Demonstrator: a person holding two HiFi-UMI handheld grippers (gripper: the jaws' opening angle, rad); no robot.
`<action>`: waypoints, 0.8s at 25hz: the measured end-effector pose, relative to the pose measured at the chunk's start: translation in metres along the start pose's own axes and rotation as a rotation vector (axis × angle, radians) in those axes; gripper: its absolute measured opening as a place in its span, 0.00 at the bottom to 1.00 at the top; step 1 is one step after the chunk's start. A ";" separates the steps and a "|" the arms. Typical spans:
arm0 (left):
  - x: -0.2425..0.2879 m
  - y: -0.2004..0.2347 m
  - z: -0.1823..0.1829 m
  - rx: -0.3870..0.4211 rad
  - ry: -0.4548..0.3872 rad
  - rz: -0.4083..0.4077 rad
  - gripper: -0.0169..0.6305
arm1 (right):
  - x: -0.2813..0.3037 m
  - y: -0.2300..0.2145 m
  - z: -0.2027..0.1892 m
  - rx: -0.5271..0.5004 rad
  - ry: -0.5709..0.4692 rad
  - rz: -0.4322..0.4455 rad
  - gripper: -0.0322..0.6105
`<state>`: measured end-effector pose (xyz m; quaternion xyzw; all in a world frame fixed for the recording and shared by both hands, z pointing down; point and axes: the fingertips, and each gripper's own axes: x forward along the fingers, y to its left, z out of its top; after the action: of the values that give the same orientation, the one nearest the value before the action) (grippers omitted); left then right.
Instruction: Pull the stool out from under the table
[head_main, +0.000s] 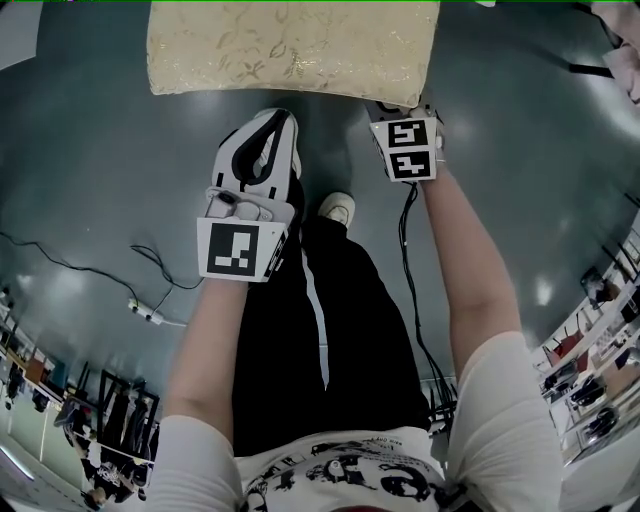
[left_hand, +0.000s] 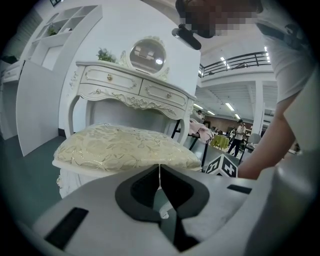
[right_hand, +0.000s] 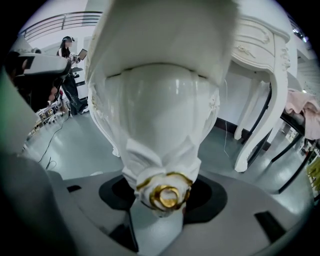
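The stool's cream gold-patterned cushion (head_main: 290, 45) lies at the top of the head view. In the left gripper view the stool (left_hand: 125, 147) stands in front of the white dressing table (left_hand: 135, 87). My right gripper (head_main: 405, 112) reaches under the cushion's near right corner. Its jaws (right_hand: 161, 207) are shut on the white carved stool leg (right_hand: 165, 125), just where a gold scroll ornament sits. My left gripper (head_main: 272, 125) hovers just short of the cushion's near edge. Shut and with nothing in it, the left gripper (left_hand: 160, 176) points at the cushion.
A curved table leg (right_hand: 260, 115) stands behind the stool at the right. A white shoe (head_main: 337, 207) and black trouser legs are between the grippers. A cable with a plug (head_main: 150, 305) lies on the grey floor at the left. A pink cloth (right_hand: 302, 107) hangs at far right.
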<state>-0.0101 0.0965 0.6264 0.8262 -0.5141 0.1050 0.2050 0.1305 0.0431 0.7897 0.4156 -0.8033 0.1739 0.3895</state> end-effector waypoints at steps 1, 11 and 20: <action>-0.001 0.000 0.000 0.004 0.007 -0.001 0.06 | 0.000 0.000 0.000 0.005 -0.002 0.000 0.45; -0.020 0.000 0.023 0.018 -0.015 0.032 0.06 | -0.018 -0.006 -0.007 0.115 0.113 -0.099 0.49; -0.061 -0.022 0.053 0.013 0.024 0.014 0.06 | -0.091 0.035 -0.001 0.264 0.190 -0.009 0.48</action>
<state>-0.0197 0.1304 0.5511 0.8226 -0.5166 0.1199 0.2052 0.1346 0.1130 0.7216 0.4486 -0.7311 0.3146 0.4065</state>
